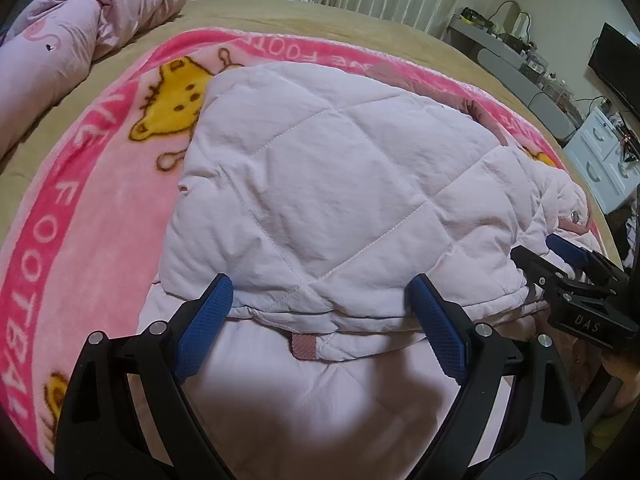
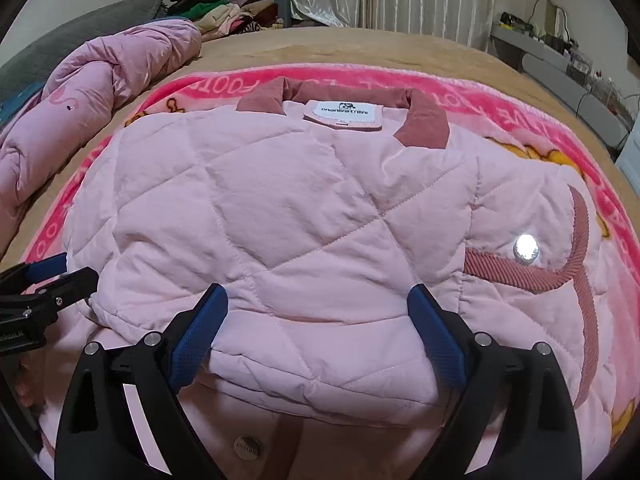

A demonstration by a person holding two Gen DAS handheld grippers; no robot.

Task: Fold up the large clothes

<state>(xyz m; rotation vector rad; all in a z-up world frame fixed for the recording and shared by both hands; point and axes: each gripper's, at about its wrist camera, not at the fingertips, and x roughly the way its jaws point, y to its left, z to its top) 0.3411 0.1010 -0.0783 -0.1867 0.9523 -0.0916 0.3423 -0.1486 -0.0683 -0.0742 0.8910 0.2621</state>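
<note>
On a bed (image 2: 360,46) covered in tan fabric, a bright pink fleece blanket (image 2: 500,92) printed with yellow cartoon bears and white lettering is spread flat. A pale pink quilted padded jacket (image 2: 280,208) with a darker rose corduroy collar (image 2: 424,124) is laid on this blanket, folded over on itself, with a white brand label (image 2: 340,116) shown below the collar and a shiny silver snap button (image 2: 526,247) seen near its right side. The left hand-held gripper (image 1: 320,316) is held released, its blue-padded fingers spread wide on either side of the jacket's folded near edge without pinching it. The right hand-held gripper (image 2: 318,320) is likewise released, its fingers set wide astride the near fold. A rumpled pink duvet (image 2: 100,92) is bunched at the bed's far left, and a pile of mixed clothes (image 2: 228,10) is heaped beyond it.
</note>
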